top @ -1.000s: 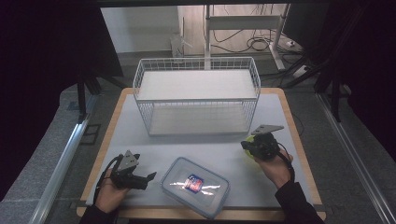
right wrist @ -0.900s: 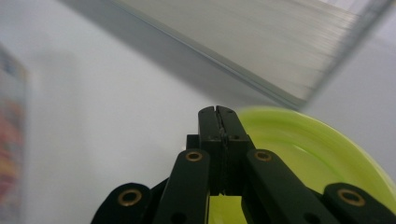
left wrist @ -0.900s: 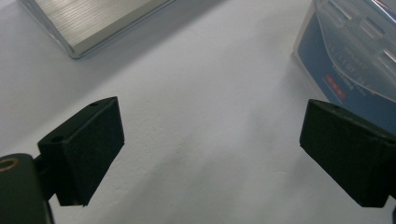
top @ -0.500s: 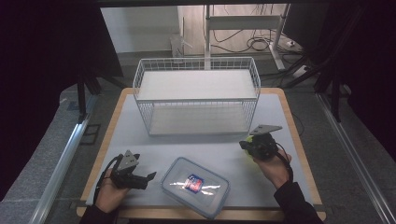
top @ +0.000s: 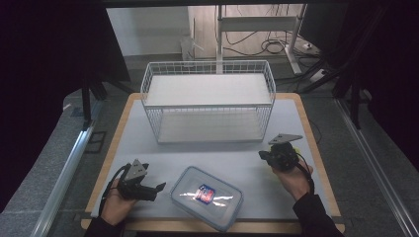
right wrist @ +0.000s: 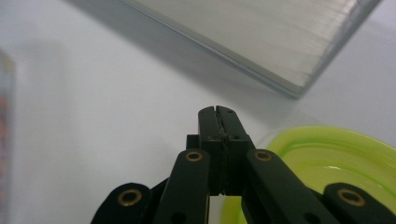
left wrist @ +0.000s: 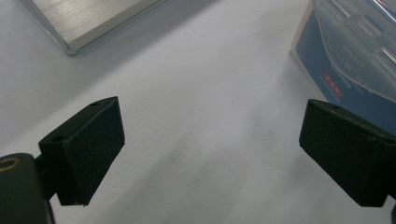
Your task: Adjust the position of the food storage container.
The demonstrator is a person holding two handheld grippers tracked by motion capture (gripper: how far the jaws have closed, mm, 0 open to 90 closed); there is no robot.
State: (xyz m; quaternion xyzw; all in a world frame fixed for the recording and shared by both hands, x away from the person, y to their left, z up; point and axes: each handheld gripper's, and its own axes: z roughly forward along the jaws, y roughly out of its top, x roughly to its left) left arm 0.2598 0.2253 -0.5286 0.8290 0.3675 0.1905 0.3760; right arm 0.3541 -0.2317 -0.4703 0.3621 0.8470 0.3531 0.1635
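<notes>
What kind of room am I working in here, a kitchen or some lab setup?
Likely a lab recording bay, not a kitchen: a bare work table ringed by dark curtains, cables loose on the floor behind it, and a lone wire basket.

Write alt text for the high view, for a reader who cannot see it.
A person's two hands each hold a black gripper over a white table: the left gripper beside a clear lidded container near the front edge, the right gripper farther right. A white wire basket stands behind them.

High view looks down over the whole table (top: 296,197); both gripper views sit close above that same table surface (left wrist: 196,116).
</notes>
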